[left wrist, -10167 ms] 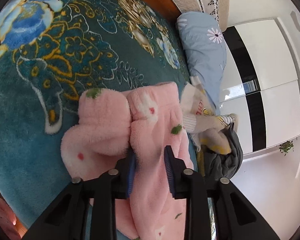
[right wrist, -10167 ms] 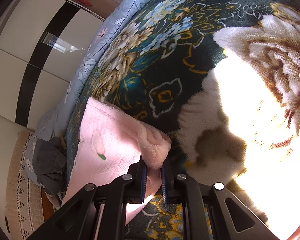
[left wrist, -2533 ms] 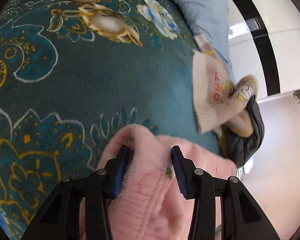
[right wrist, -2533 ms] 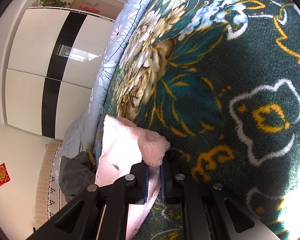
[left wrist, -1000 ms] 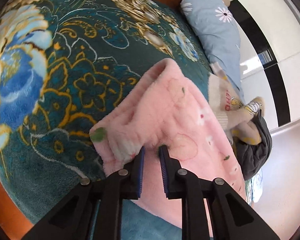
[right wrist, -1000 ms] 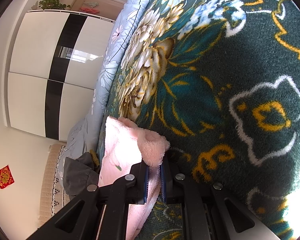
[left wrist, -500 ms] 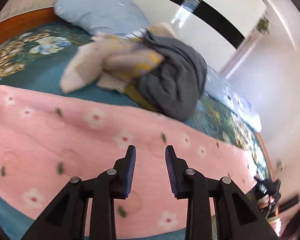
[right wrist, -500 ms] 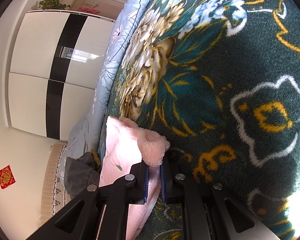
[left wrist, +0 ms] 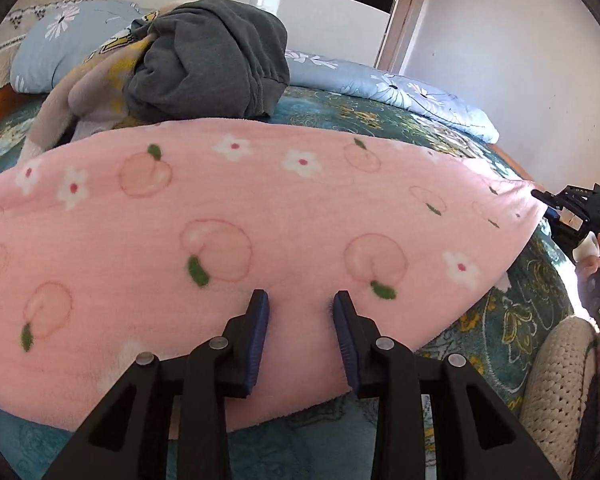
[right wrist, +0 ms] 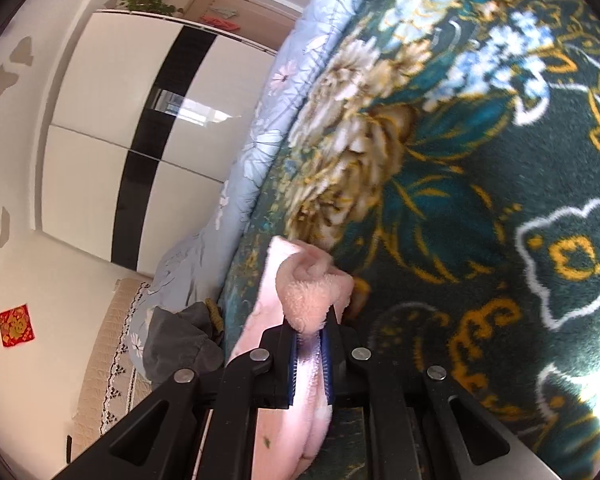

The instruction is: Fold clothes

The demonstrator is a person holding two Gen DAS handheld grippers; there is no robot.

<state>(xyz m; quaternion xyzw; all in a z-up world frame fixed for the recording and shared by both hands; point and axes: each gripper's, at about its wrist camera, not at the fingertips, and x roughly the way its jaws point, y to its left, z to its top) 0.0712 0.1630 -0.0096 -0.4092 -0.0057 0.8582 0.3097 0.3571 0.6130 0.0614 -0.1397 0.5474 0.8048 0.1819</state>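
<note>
Your left gripper (left wrist: pixel 300 320) hangs over the near edge of the pink fleece garment (left wrist: pixel 260 220). Its blue-padded fingers (left wrist: pixel 258 340) are spread apart with nothing between them; whether the tips touch the fleece cannot be told.

The garment lies flat in a long band across the teal flowered blanket (left wrist: pixel 500 320) on the bed. Its print shows peaches and small white flowers.

In the left wrist view, your right gripper (left wrist: pixel 556 210) sits at the far right tip of the garment, with your hand (left wrist: pixel 594 256) behind it.

In the right wrist view, the right gripper (right wrist: pixel 311 356) has its fingers pressed together on a bunched end of the pink fleece (right wrist: pixel 308 296). A fluffy lump of cloth sticks out past the fingertips. The rest of the garment trails down and to the left below the gripper.

Behind the garment, in the left wrist view:
- a grey sweatshirt (left wrist: pixel 216 60) lies in a heap, just beyond the garment's far edge;
- a beige and yellow piece of clothing (left wrist: pixel 88 88) lies partly under the sweatshirt, to its left;
- a pale blue pillow with daisies (left wrist: pixel 56 48) sits behind both;
- a pale blue flowered quilt (left wrist: pixel 400 88) runs along the far side of the bed.

A white wardrobe with a black stripe (right wrist: pixel 140 120) stands against the wall. A cream knitted sleeve (left wrist: pixel 556 380) shows at the lower right of the left wrist view.
</note>
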